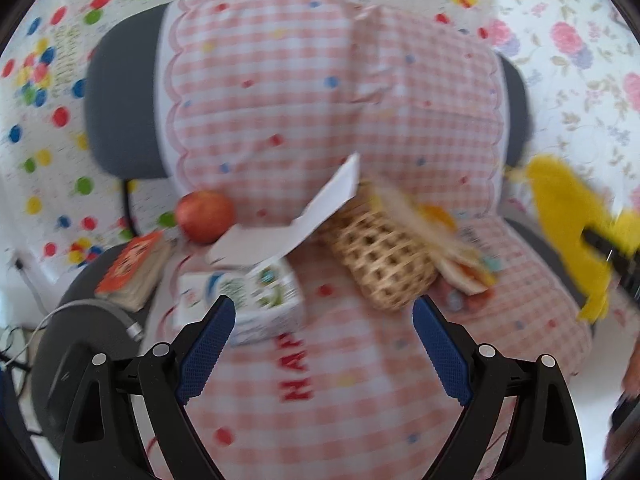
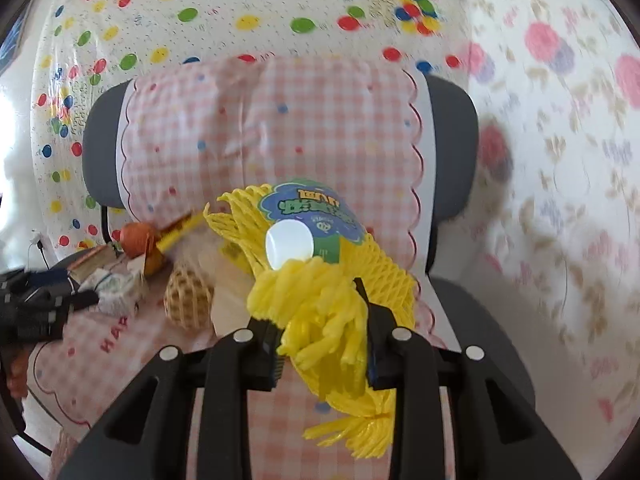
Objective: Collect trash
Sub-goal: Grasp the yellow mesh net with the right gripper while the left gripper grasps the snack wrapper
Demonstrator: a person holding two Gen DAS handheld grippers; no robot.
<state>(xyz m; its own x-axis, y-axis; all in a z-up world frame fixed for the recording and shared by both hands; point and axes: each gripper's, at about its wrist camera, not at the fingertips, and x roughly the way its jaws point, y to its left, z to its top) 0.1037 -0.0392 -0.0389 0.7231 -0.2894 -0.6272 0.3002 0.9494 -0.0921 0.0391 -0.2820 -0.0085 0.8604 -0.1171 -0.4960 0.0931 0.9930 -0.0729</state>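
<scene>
My right gripper (image 2: 322, 336) is shut on a yellow foam fruit net (image 2: 320, 280) with a green label, held up over the chair seat; the same net (image 1: 568, 216) shows at the right edge of the left wrist view. My left gripper (image 1: 324, 344) stands open above the pink checked cushion (image 1: 340, 360), with nothing between its blue pads (image 1: 208, 348). Just beyond its left finger lies a crumpled milk carton (image 1: 256, 300). Farther on lie a white folded paper (image 1: 304, 220), a woven basket (image 1: 380, 268) on its side and some wrappers (image 1: 460, 272).
A red apple (image 1: 205, 216) and an orange book (image 1: 134, 268) lie at the seat's left. The grey chair back (image 1: 120, 100) is draped with the checked cloth. A balloon-print sheet (image 1: 48, 80) and a floral sheet (image 2: 560, 140) hang behind. Cables (image 1: 20, 344) run at the lower left.
</scene>
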